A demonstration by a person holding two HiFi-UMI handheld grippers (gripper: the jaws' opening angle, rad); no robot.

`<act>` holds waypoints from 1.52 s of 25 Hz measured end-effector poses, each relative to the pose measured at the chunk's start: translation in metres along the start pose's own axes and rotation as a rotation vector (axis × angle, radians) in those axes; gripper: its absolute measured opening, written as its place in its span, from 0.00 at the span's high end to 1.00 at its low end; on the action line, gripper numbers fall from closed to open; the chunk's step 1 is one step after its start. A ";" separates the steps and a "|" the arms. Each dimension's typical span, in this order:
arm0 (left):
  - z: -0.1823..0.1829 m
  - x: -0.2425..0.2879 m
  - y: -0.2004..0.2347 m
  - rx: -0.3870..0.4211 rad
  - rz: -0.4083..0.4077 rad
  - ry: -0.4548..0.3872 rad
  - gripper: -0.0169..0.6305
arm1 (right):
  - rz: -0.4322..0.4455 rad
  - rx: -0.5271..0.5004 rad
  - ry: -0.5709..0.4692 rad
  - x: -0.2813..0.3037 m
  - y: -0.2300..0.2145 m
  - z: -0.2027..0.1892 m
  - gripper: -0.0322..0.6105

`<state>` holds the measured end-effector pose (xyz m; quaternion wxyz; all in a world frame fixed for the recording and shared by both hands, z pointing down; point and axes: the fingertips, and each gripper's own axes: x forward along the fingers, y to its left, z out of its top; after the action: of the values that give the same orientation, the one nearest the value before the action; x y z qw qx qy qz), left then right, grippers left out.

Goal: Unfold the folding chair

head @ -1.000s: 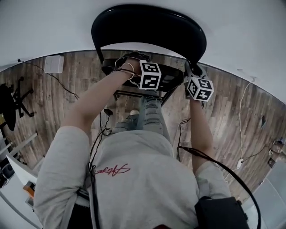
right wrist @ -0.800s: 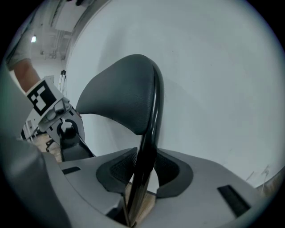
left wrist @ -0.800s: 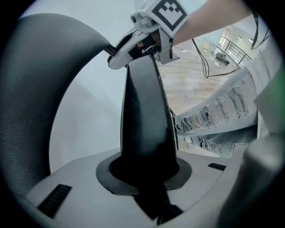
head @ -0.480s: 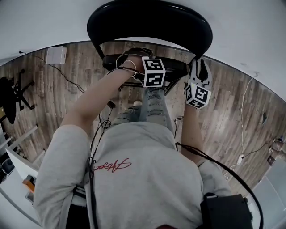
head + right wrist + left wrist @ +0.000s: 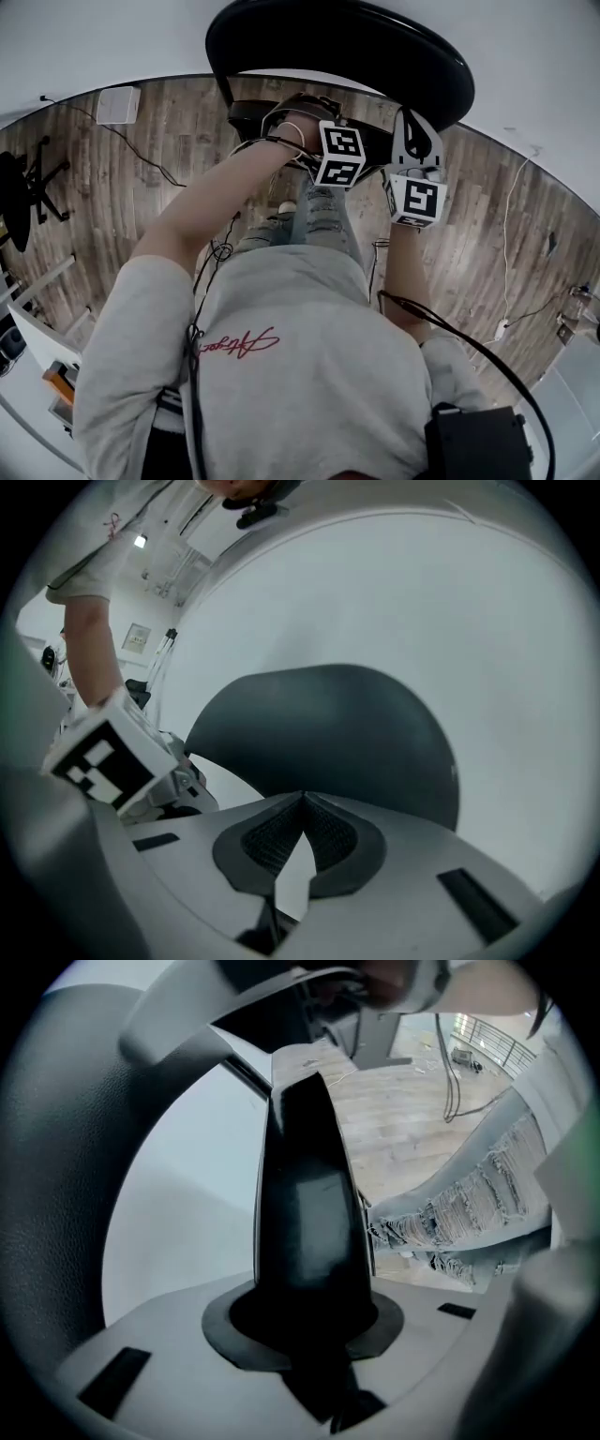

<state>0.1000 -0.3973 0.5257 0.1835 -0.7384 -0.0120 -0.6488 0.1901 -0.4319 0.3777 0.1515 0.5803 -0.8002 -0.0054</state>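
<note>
The black folding chair stands in front of me against the white wall, its rounded backrest (image 5: 337, 47) at the top of the head view and its seat (image 5: 253, 114) below it. My left gripper (image 5: 305, 117) points steeply down and is shut on the seat's front edge (image 5: 309, 1232), which fills the gap between its jaws. My right gripper (image 5: 411, 117) is raised at the chair's right side, just under the backrest (image 5: 328, 733). Its tips (image 5: 302, 797) meet with nothing between them, and it touches nothing.
The floor is wood planks (image 5: 487, 234), with cables (image 5: 511, 225) trailing across the right side. A white box (image 5: 117, 105) lies by the wall at the left, and an office chair base (image 5: 28, 202) stands further left. My legs in torn jeans (image 5: 319, 220) are right behind the seat.
My right gripper has come off the chair's right side, opened, risen towards the backrest and shut empty. My left gripper has lifted slightly, still gripping the seat edge.
</note>
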 end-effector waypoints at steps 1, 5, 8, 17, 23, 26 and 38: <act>0.003 -0.003 -0.002 0.015 0.011 -0.005 0.79 | 0.003 -0.013 0.013 0.006 -0.001 0.000 0.92; 0.007 -0.009 -0.010 0.028 0.053 -0.012 0.79 | -0.005 -0.039 0.044 0.006 -0.003 -0.002 0.93; 0.007 -0.015 -0.018 0.032 0.093 -0.011 0.79 | -0.046 0.038 0.088 -0.001 -0.005 -0.008 0.93; 0.007 -0.029 -0.050 0.026 0.191 -0.031 0.78 | -0.144 0.021 0.085 -0.061 -0.044 -0.014 0.93; 0.009 -0.042 -0.072 0.031 0.247 -0.036 0.78 | -0.222 0.111 0.190 -0.090 -0.065 -0.087 0.92; 0.011 -0.044 -0.083 0.030 0.282 -0.044 0.78 | -0.186 0.190 0.138 -0.099 -0.046 -0.097 0.89; 0.019 -0.042 -0.109 -0.010 0.512 -0.096 0.76 | 0.171 -0.323 0.154 -0.096 0.121 -0.069 0.93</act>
<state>0.0838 -0.2810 0.5113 0.3374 -0.7482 0.1697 -0.5456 0.1217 -0.2915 0.4432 0.3034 0.4772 -0.8212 -0.0764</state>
